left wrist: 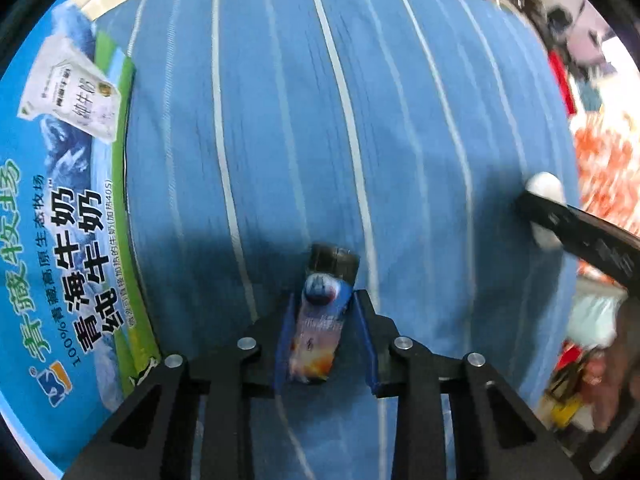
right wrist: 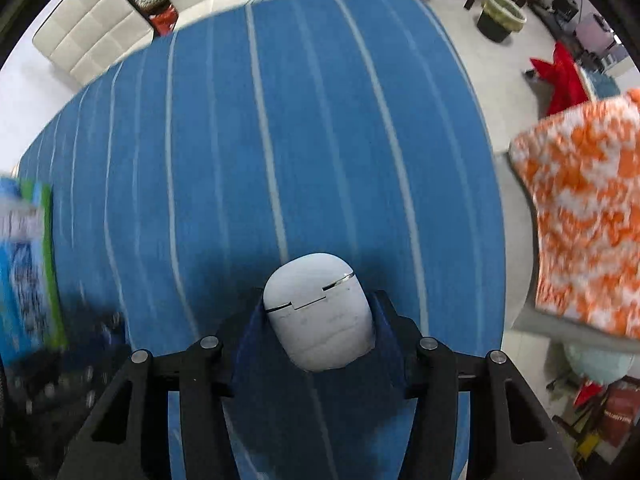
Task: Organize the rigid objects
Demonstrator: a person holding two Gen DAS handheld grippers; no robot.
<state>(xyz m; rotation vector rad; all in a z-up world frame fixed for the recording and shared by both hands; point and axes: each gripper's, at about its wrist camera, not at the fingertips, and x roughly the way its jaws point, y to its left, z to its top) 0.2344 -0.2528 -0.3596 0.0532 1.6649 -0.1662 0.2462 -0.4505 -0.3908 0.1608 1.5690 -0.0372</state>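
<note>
The left tool [left wrist: 323,312] clenched a small tube [left wrist: 318,334] with a black cap. The right tool [right wrist: 320,316] clenched a white case [right wrist: 320,316] above the blue striped bench [right wrist: 280,140].

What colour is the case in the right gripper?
White case, clearest in the right wrist view.

Blue cloth with thin white stripes [right wrist: 320,140] covers the flat surface. 1 item lies on it: milk carton box [left wrist: 60,240], blue-green print, flat along the cloth's left edge, also visible, blurred, in right wrist view.
</note>
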